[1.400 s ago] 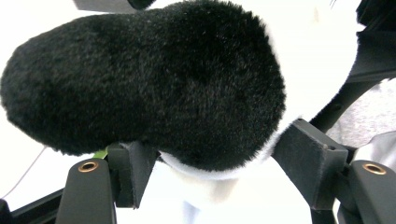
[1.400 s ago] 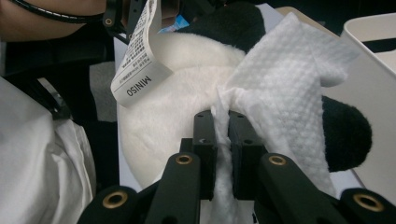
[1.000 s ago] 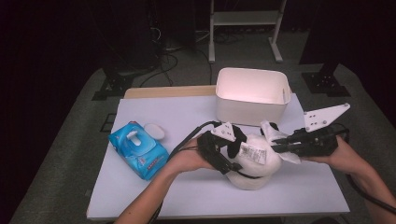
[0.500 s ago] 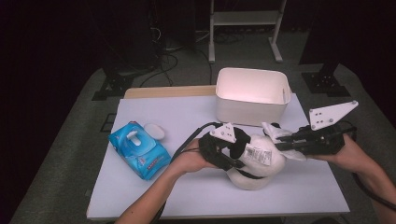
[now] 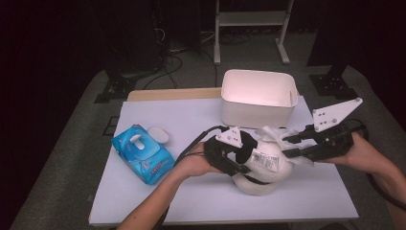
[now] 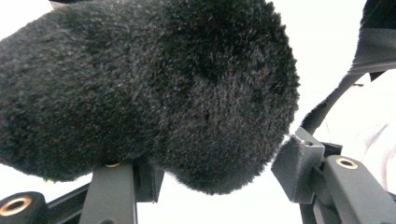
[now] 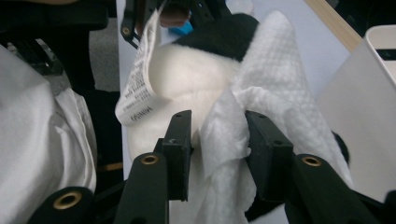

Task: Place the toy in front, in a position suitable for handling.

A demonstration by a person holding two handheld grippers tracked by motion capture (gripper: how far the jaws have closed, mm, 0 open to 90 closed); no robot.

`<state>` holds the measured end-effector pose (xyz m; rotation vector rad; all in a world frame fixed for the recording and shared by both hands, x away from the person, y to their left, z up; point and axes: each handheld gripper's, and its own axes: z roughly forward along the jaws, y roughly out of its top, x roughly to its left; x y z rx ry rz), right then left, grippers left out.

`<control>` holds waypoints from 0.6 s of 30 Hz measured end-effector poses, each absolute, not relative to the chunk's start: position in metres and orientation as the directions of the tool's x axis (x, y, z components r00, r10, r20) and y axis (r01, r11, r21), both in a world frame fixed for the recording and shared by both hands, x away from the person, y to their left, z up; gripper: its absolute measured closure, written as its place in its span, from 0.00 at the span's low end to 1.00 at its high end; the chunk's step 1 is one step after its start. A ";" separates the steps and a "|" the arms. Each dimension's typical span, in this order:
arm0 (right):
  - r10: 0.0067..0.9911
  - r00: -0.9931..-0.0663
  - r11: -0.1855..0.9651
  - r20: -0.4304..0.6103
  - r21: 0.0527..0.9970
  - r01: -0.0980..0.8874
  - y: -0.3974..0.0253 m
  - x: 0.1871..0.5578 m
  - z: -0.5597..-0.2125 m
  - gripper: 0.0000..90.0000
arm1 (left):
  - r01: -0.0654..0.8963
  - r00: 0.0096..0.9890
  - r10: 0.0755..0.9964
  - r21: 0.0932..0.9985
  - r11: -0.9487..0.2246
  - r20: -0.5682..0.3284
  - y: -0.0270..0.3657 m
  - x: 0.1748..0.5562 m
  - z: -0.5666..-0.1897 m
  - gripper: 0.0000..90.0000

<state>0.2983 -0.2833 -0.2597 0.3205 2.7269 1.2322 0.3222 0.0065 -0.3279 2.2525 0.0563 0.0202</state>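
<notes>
Left gripper [image 5: 239,155]: jaws hug the toy's [image 5: 268,160] black fur.
Right gripper [image 7: 217,140]: pinches a wipe [image 7: 275,93] on the toy.

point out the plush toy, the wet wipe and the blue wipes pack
plush toy [image 5: 268,160], high view, white body by its label
wet wipe [image 7: 275,93], right gripper view, quilted upper fold
blue wipes pack [image 5: 143,153], high view, top face

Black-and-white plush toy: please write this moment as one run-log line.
left gripper: holds black-and-white plush toy | right gripper: shut on white textured wipe, against toy | open blue wipes pack: left on table
</notes>
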 end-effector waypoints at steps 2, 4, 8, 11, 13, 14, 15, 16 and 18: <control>0.258 -0.965 0.654 -0.041 0.743 0.144 -0.287 0.299 -0.260 0.68 | 0.031 0.999 0.045 0.775 -0.631 -0.003 0.007 0.322 -0.328 0.47; 0.272 -0.961 0.668 -0.048 0.729 0.152 -0.289 0.301 -0.264 0.69 | 0.029 0.999 0.041 0.774 -0.632 -0.004 0.006 0.322 -0.327 0.47; 0.267 -0.962 0.665 -0.059 0.734 0.139 -0.285 0.301 -0.268 0.86 | 0.014 0.999 0.032 0.767 -0.642 0.008 0.004 0.322 -0.326 0.48; 0.246 -0.967 0.668 -0.065 0.735 0.120 -0.283 0.300 -0.268 0.89 | 0.011 1.000 0.027 0.768 -0.640 0.009 0.006 0.322 -0.325 0.48; 0.250 -0.967 0.666 -0.056 0.735 0.130 -0.286 0.301 -0.266 0.89 | 0.008 1.000 0.027 0.774 -0.633 0.012 0.007 0.321 -0.324 0.49; 0.256 -0.965 0.669 -0.059 0.732 0.132 -0.288 0.302 -0.266 0.89 | 0.007 1.000 0.028 0.776 -0.630 0.013 0.009 0.321 -0.323 0.49; 0.270 -0.961 0.671 -0.061 0.728 0.142 -0.290 0.303 -0.266 0.90 | 0.006 1.000 0.027 0.775 -0.631 0.014 0.010 0.321 -0.323 0.50; 0.277 -0.959 0.672 -0.057 0.725 0.151 -0.292 0.304 -0.267 0.90 | 0.008 1.000 0.028 0.774 -0.633 0.013 0.013 0.321 -0.323 0.50; 0.279 -0.958 0.675 -0.060 0.723 0.151 -0.292 0.303 -0.269 0.90 | 0.009 0.999 0.029 0.774 -0.633 0.013 0.015 0.321 -0.324 0.50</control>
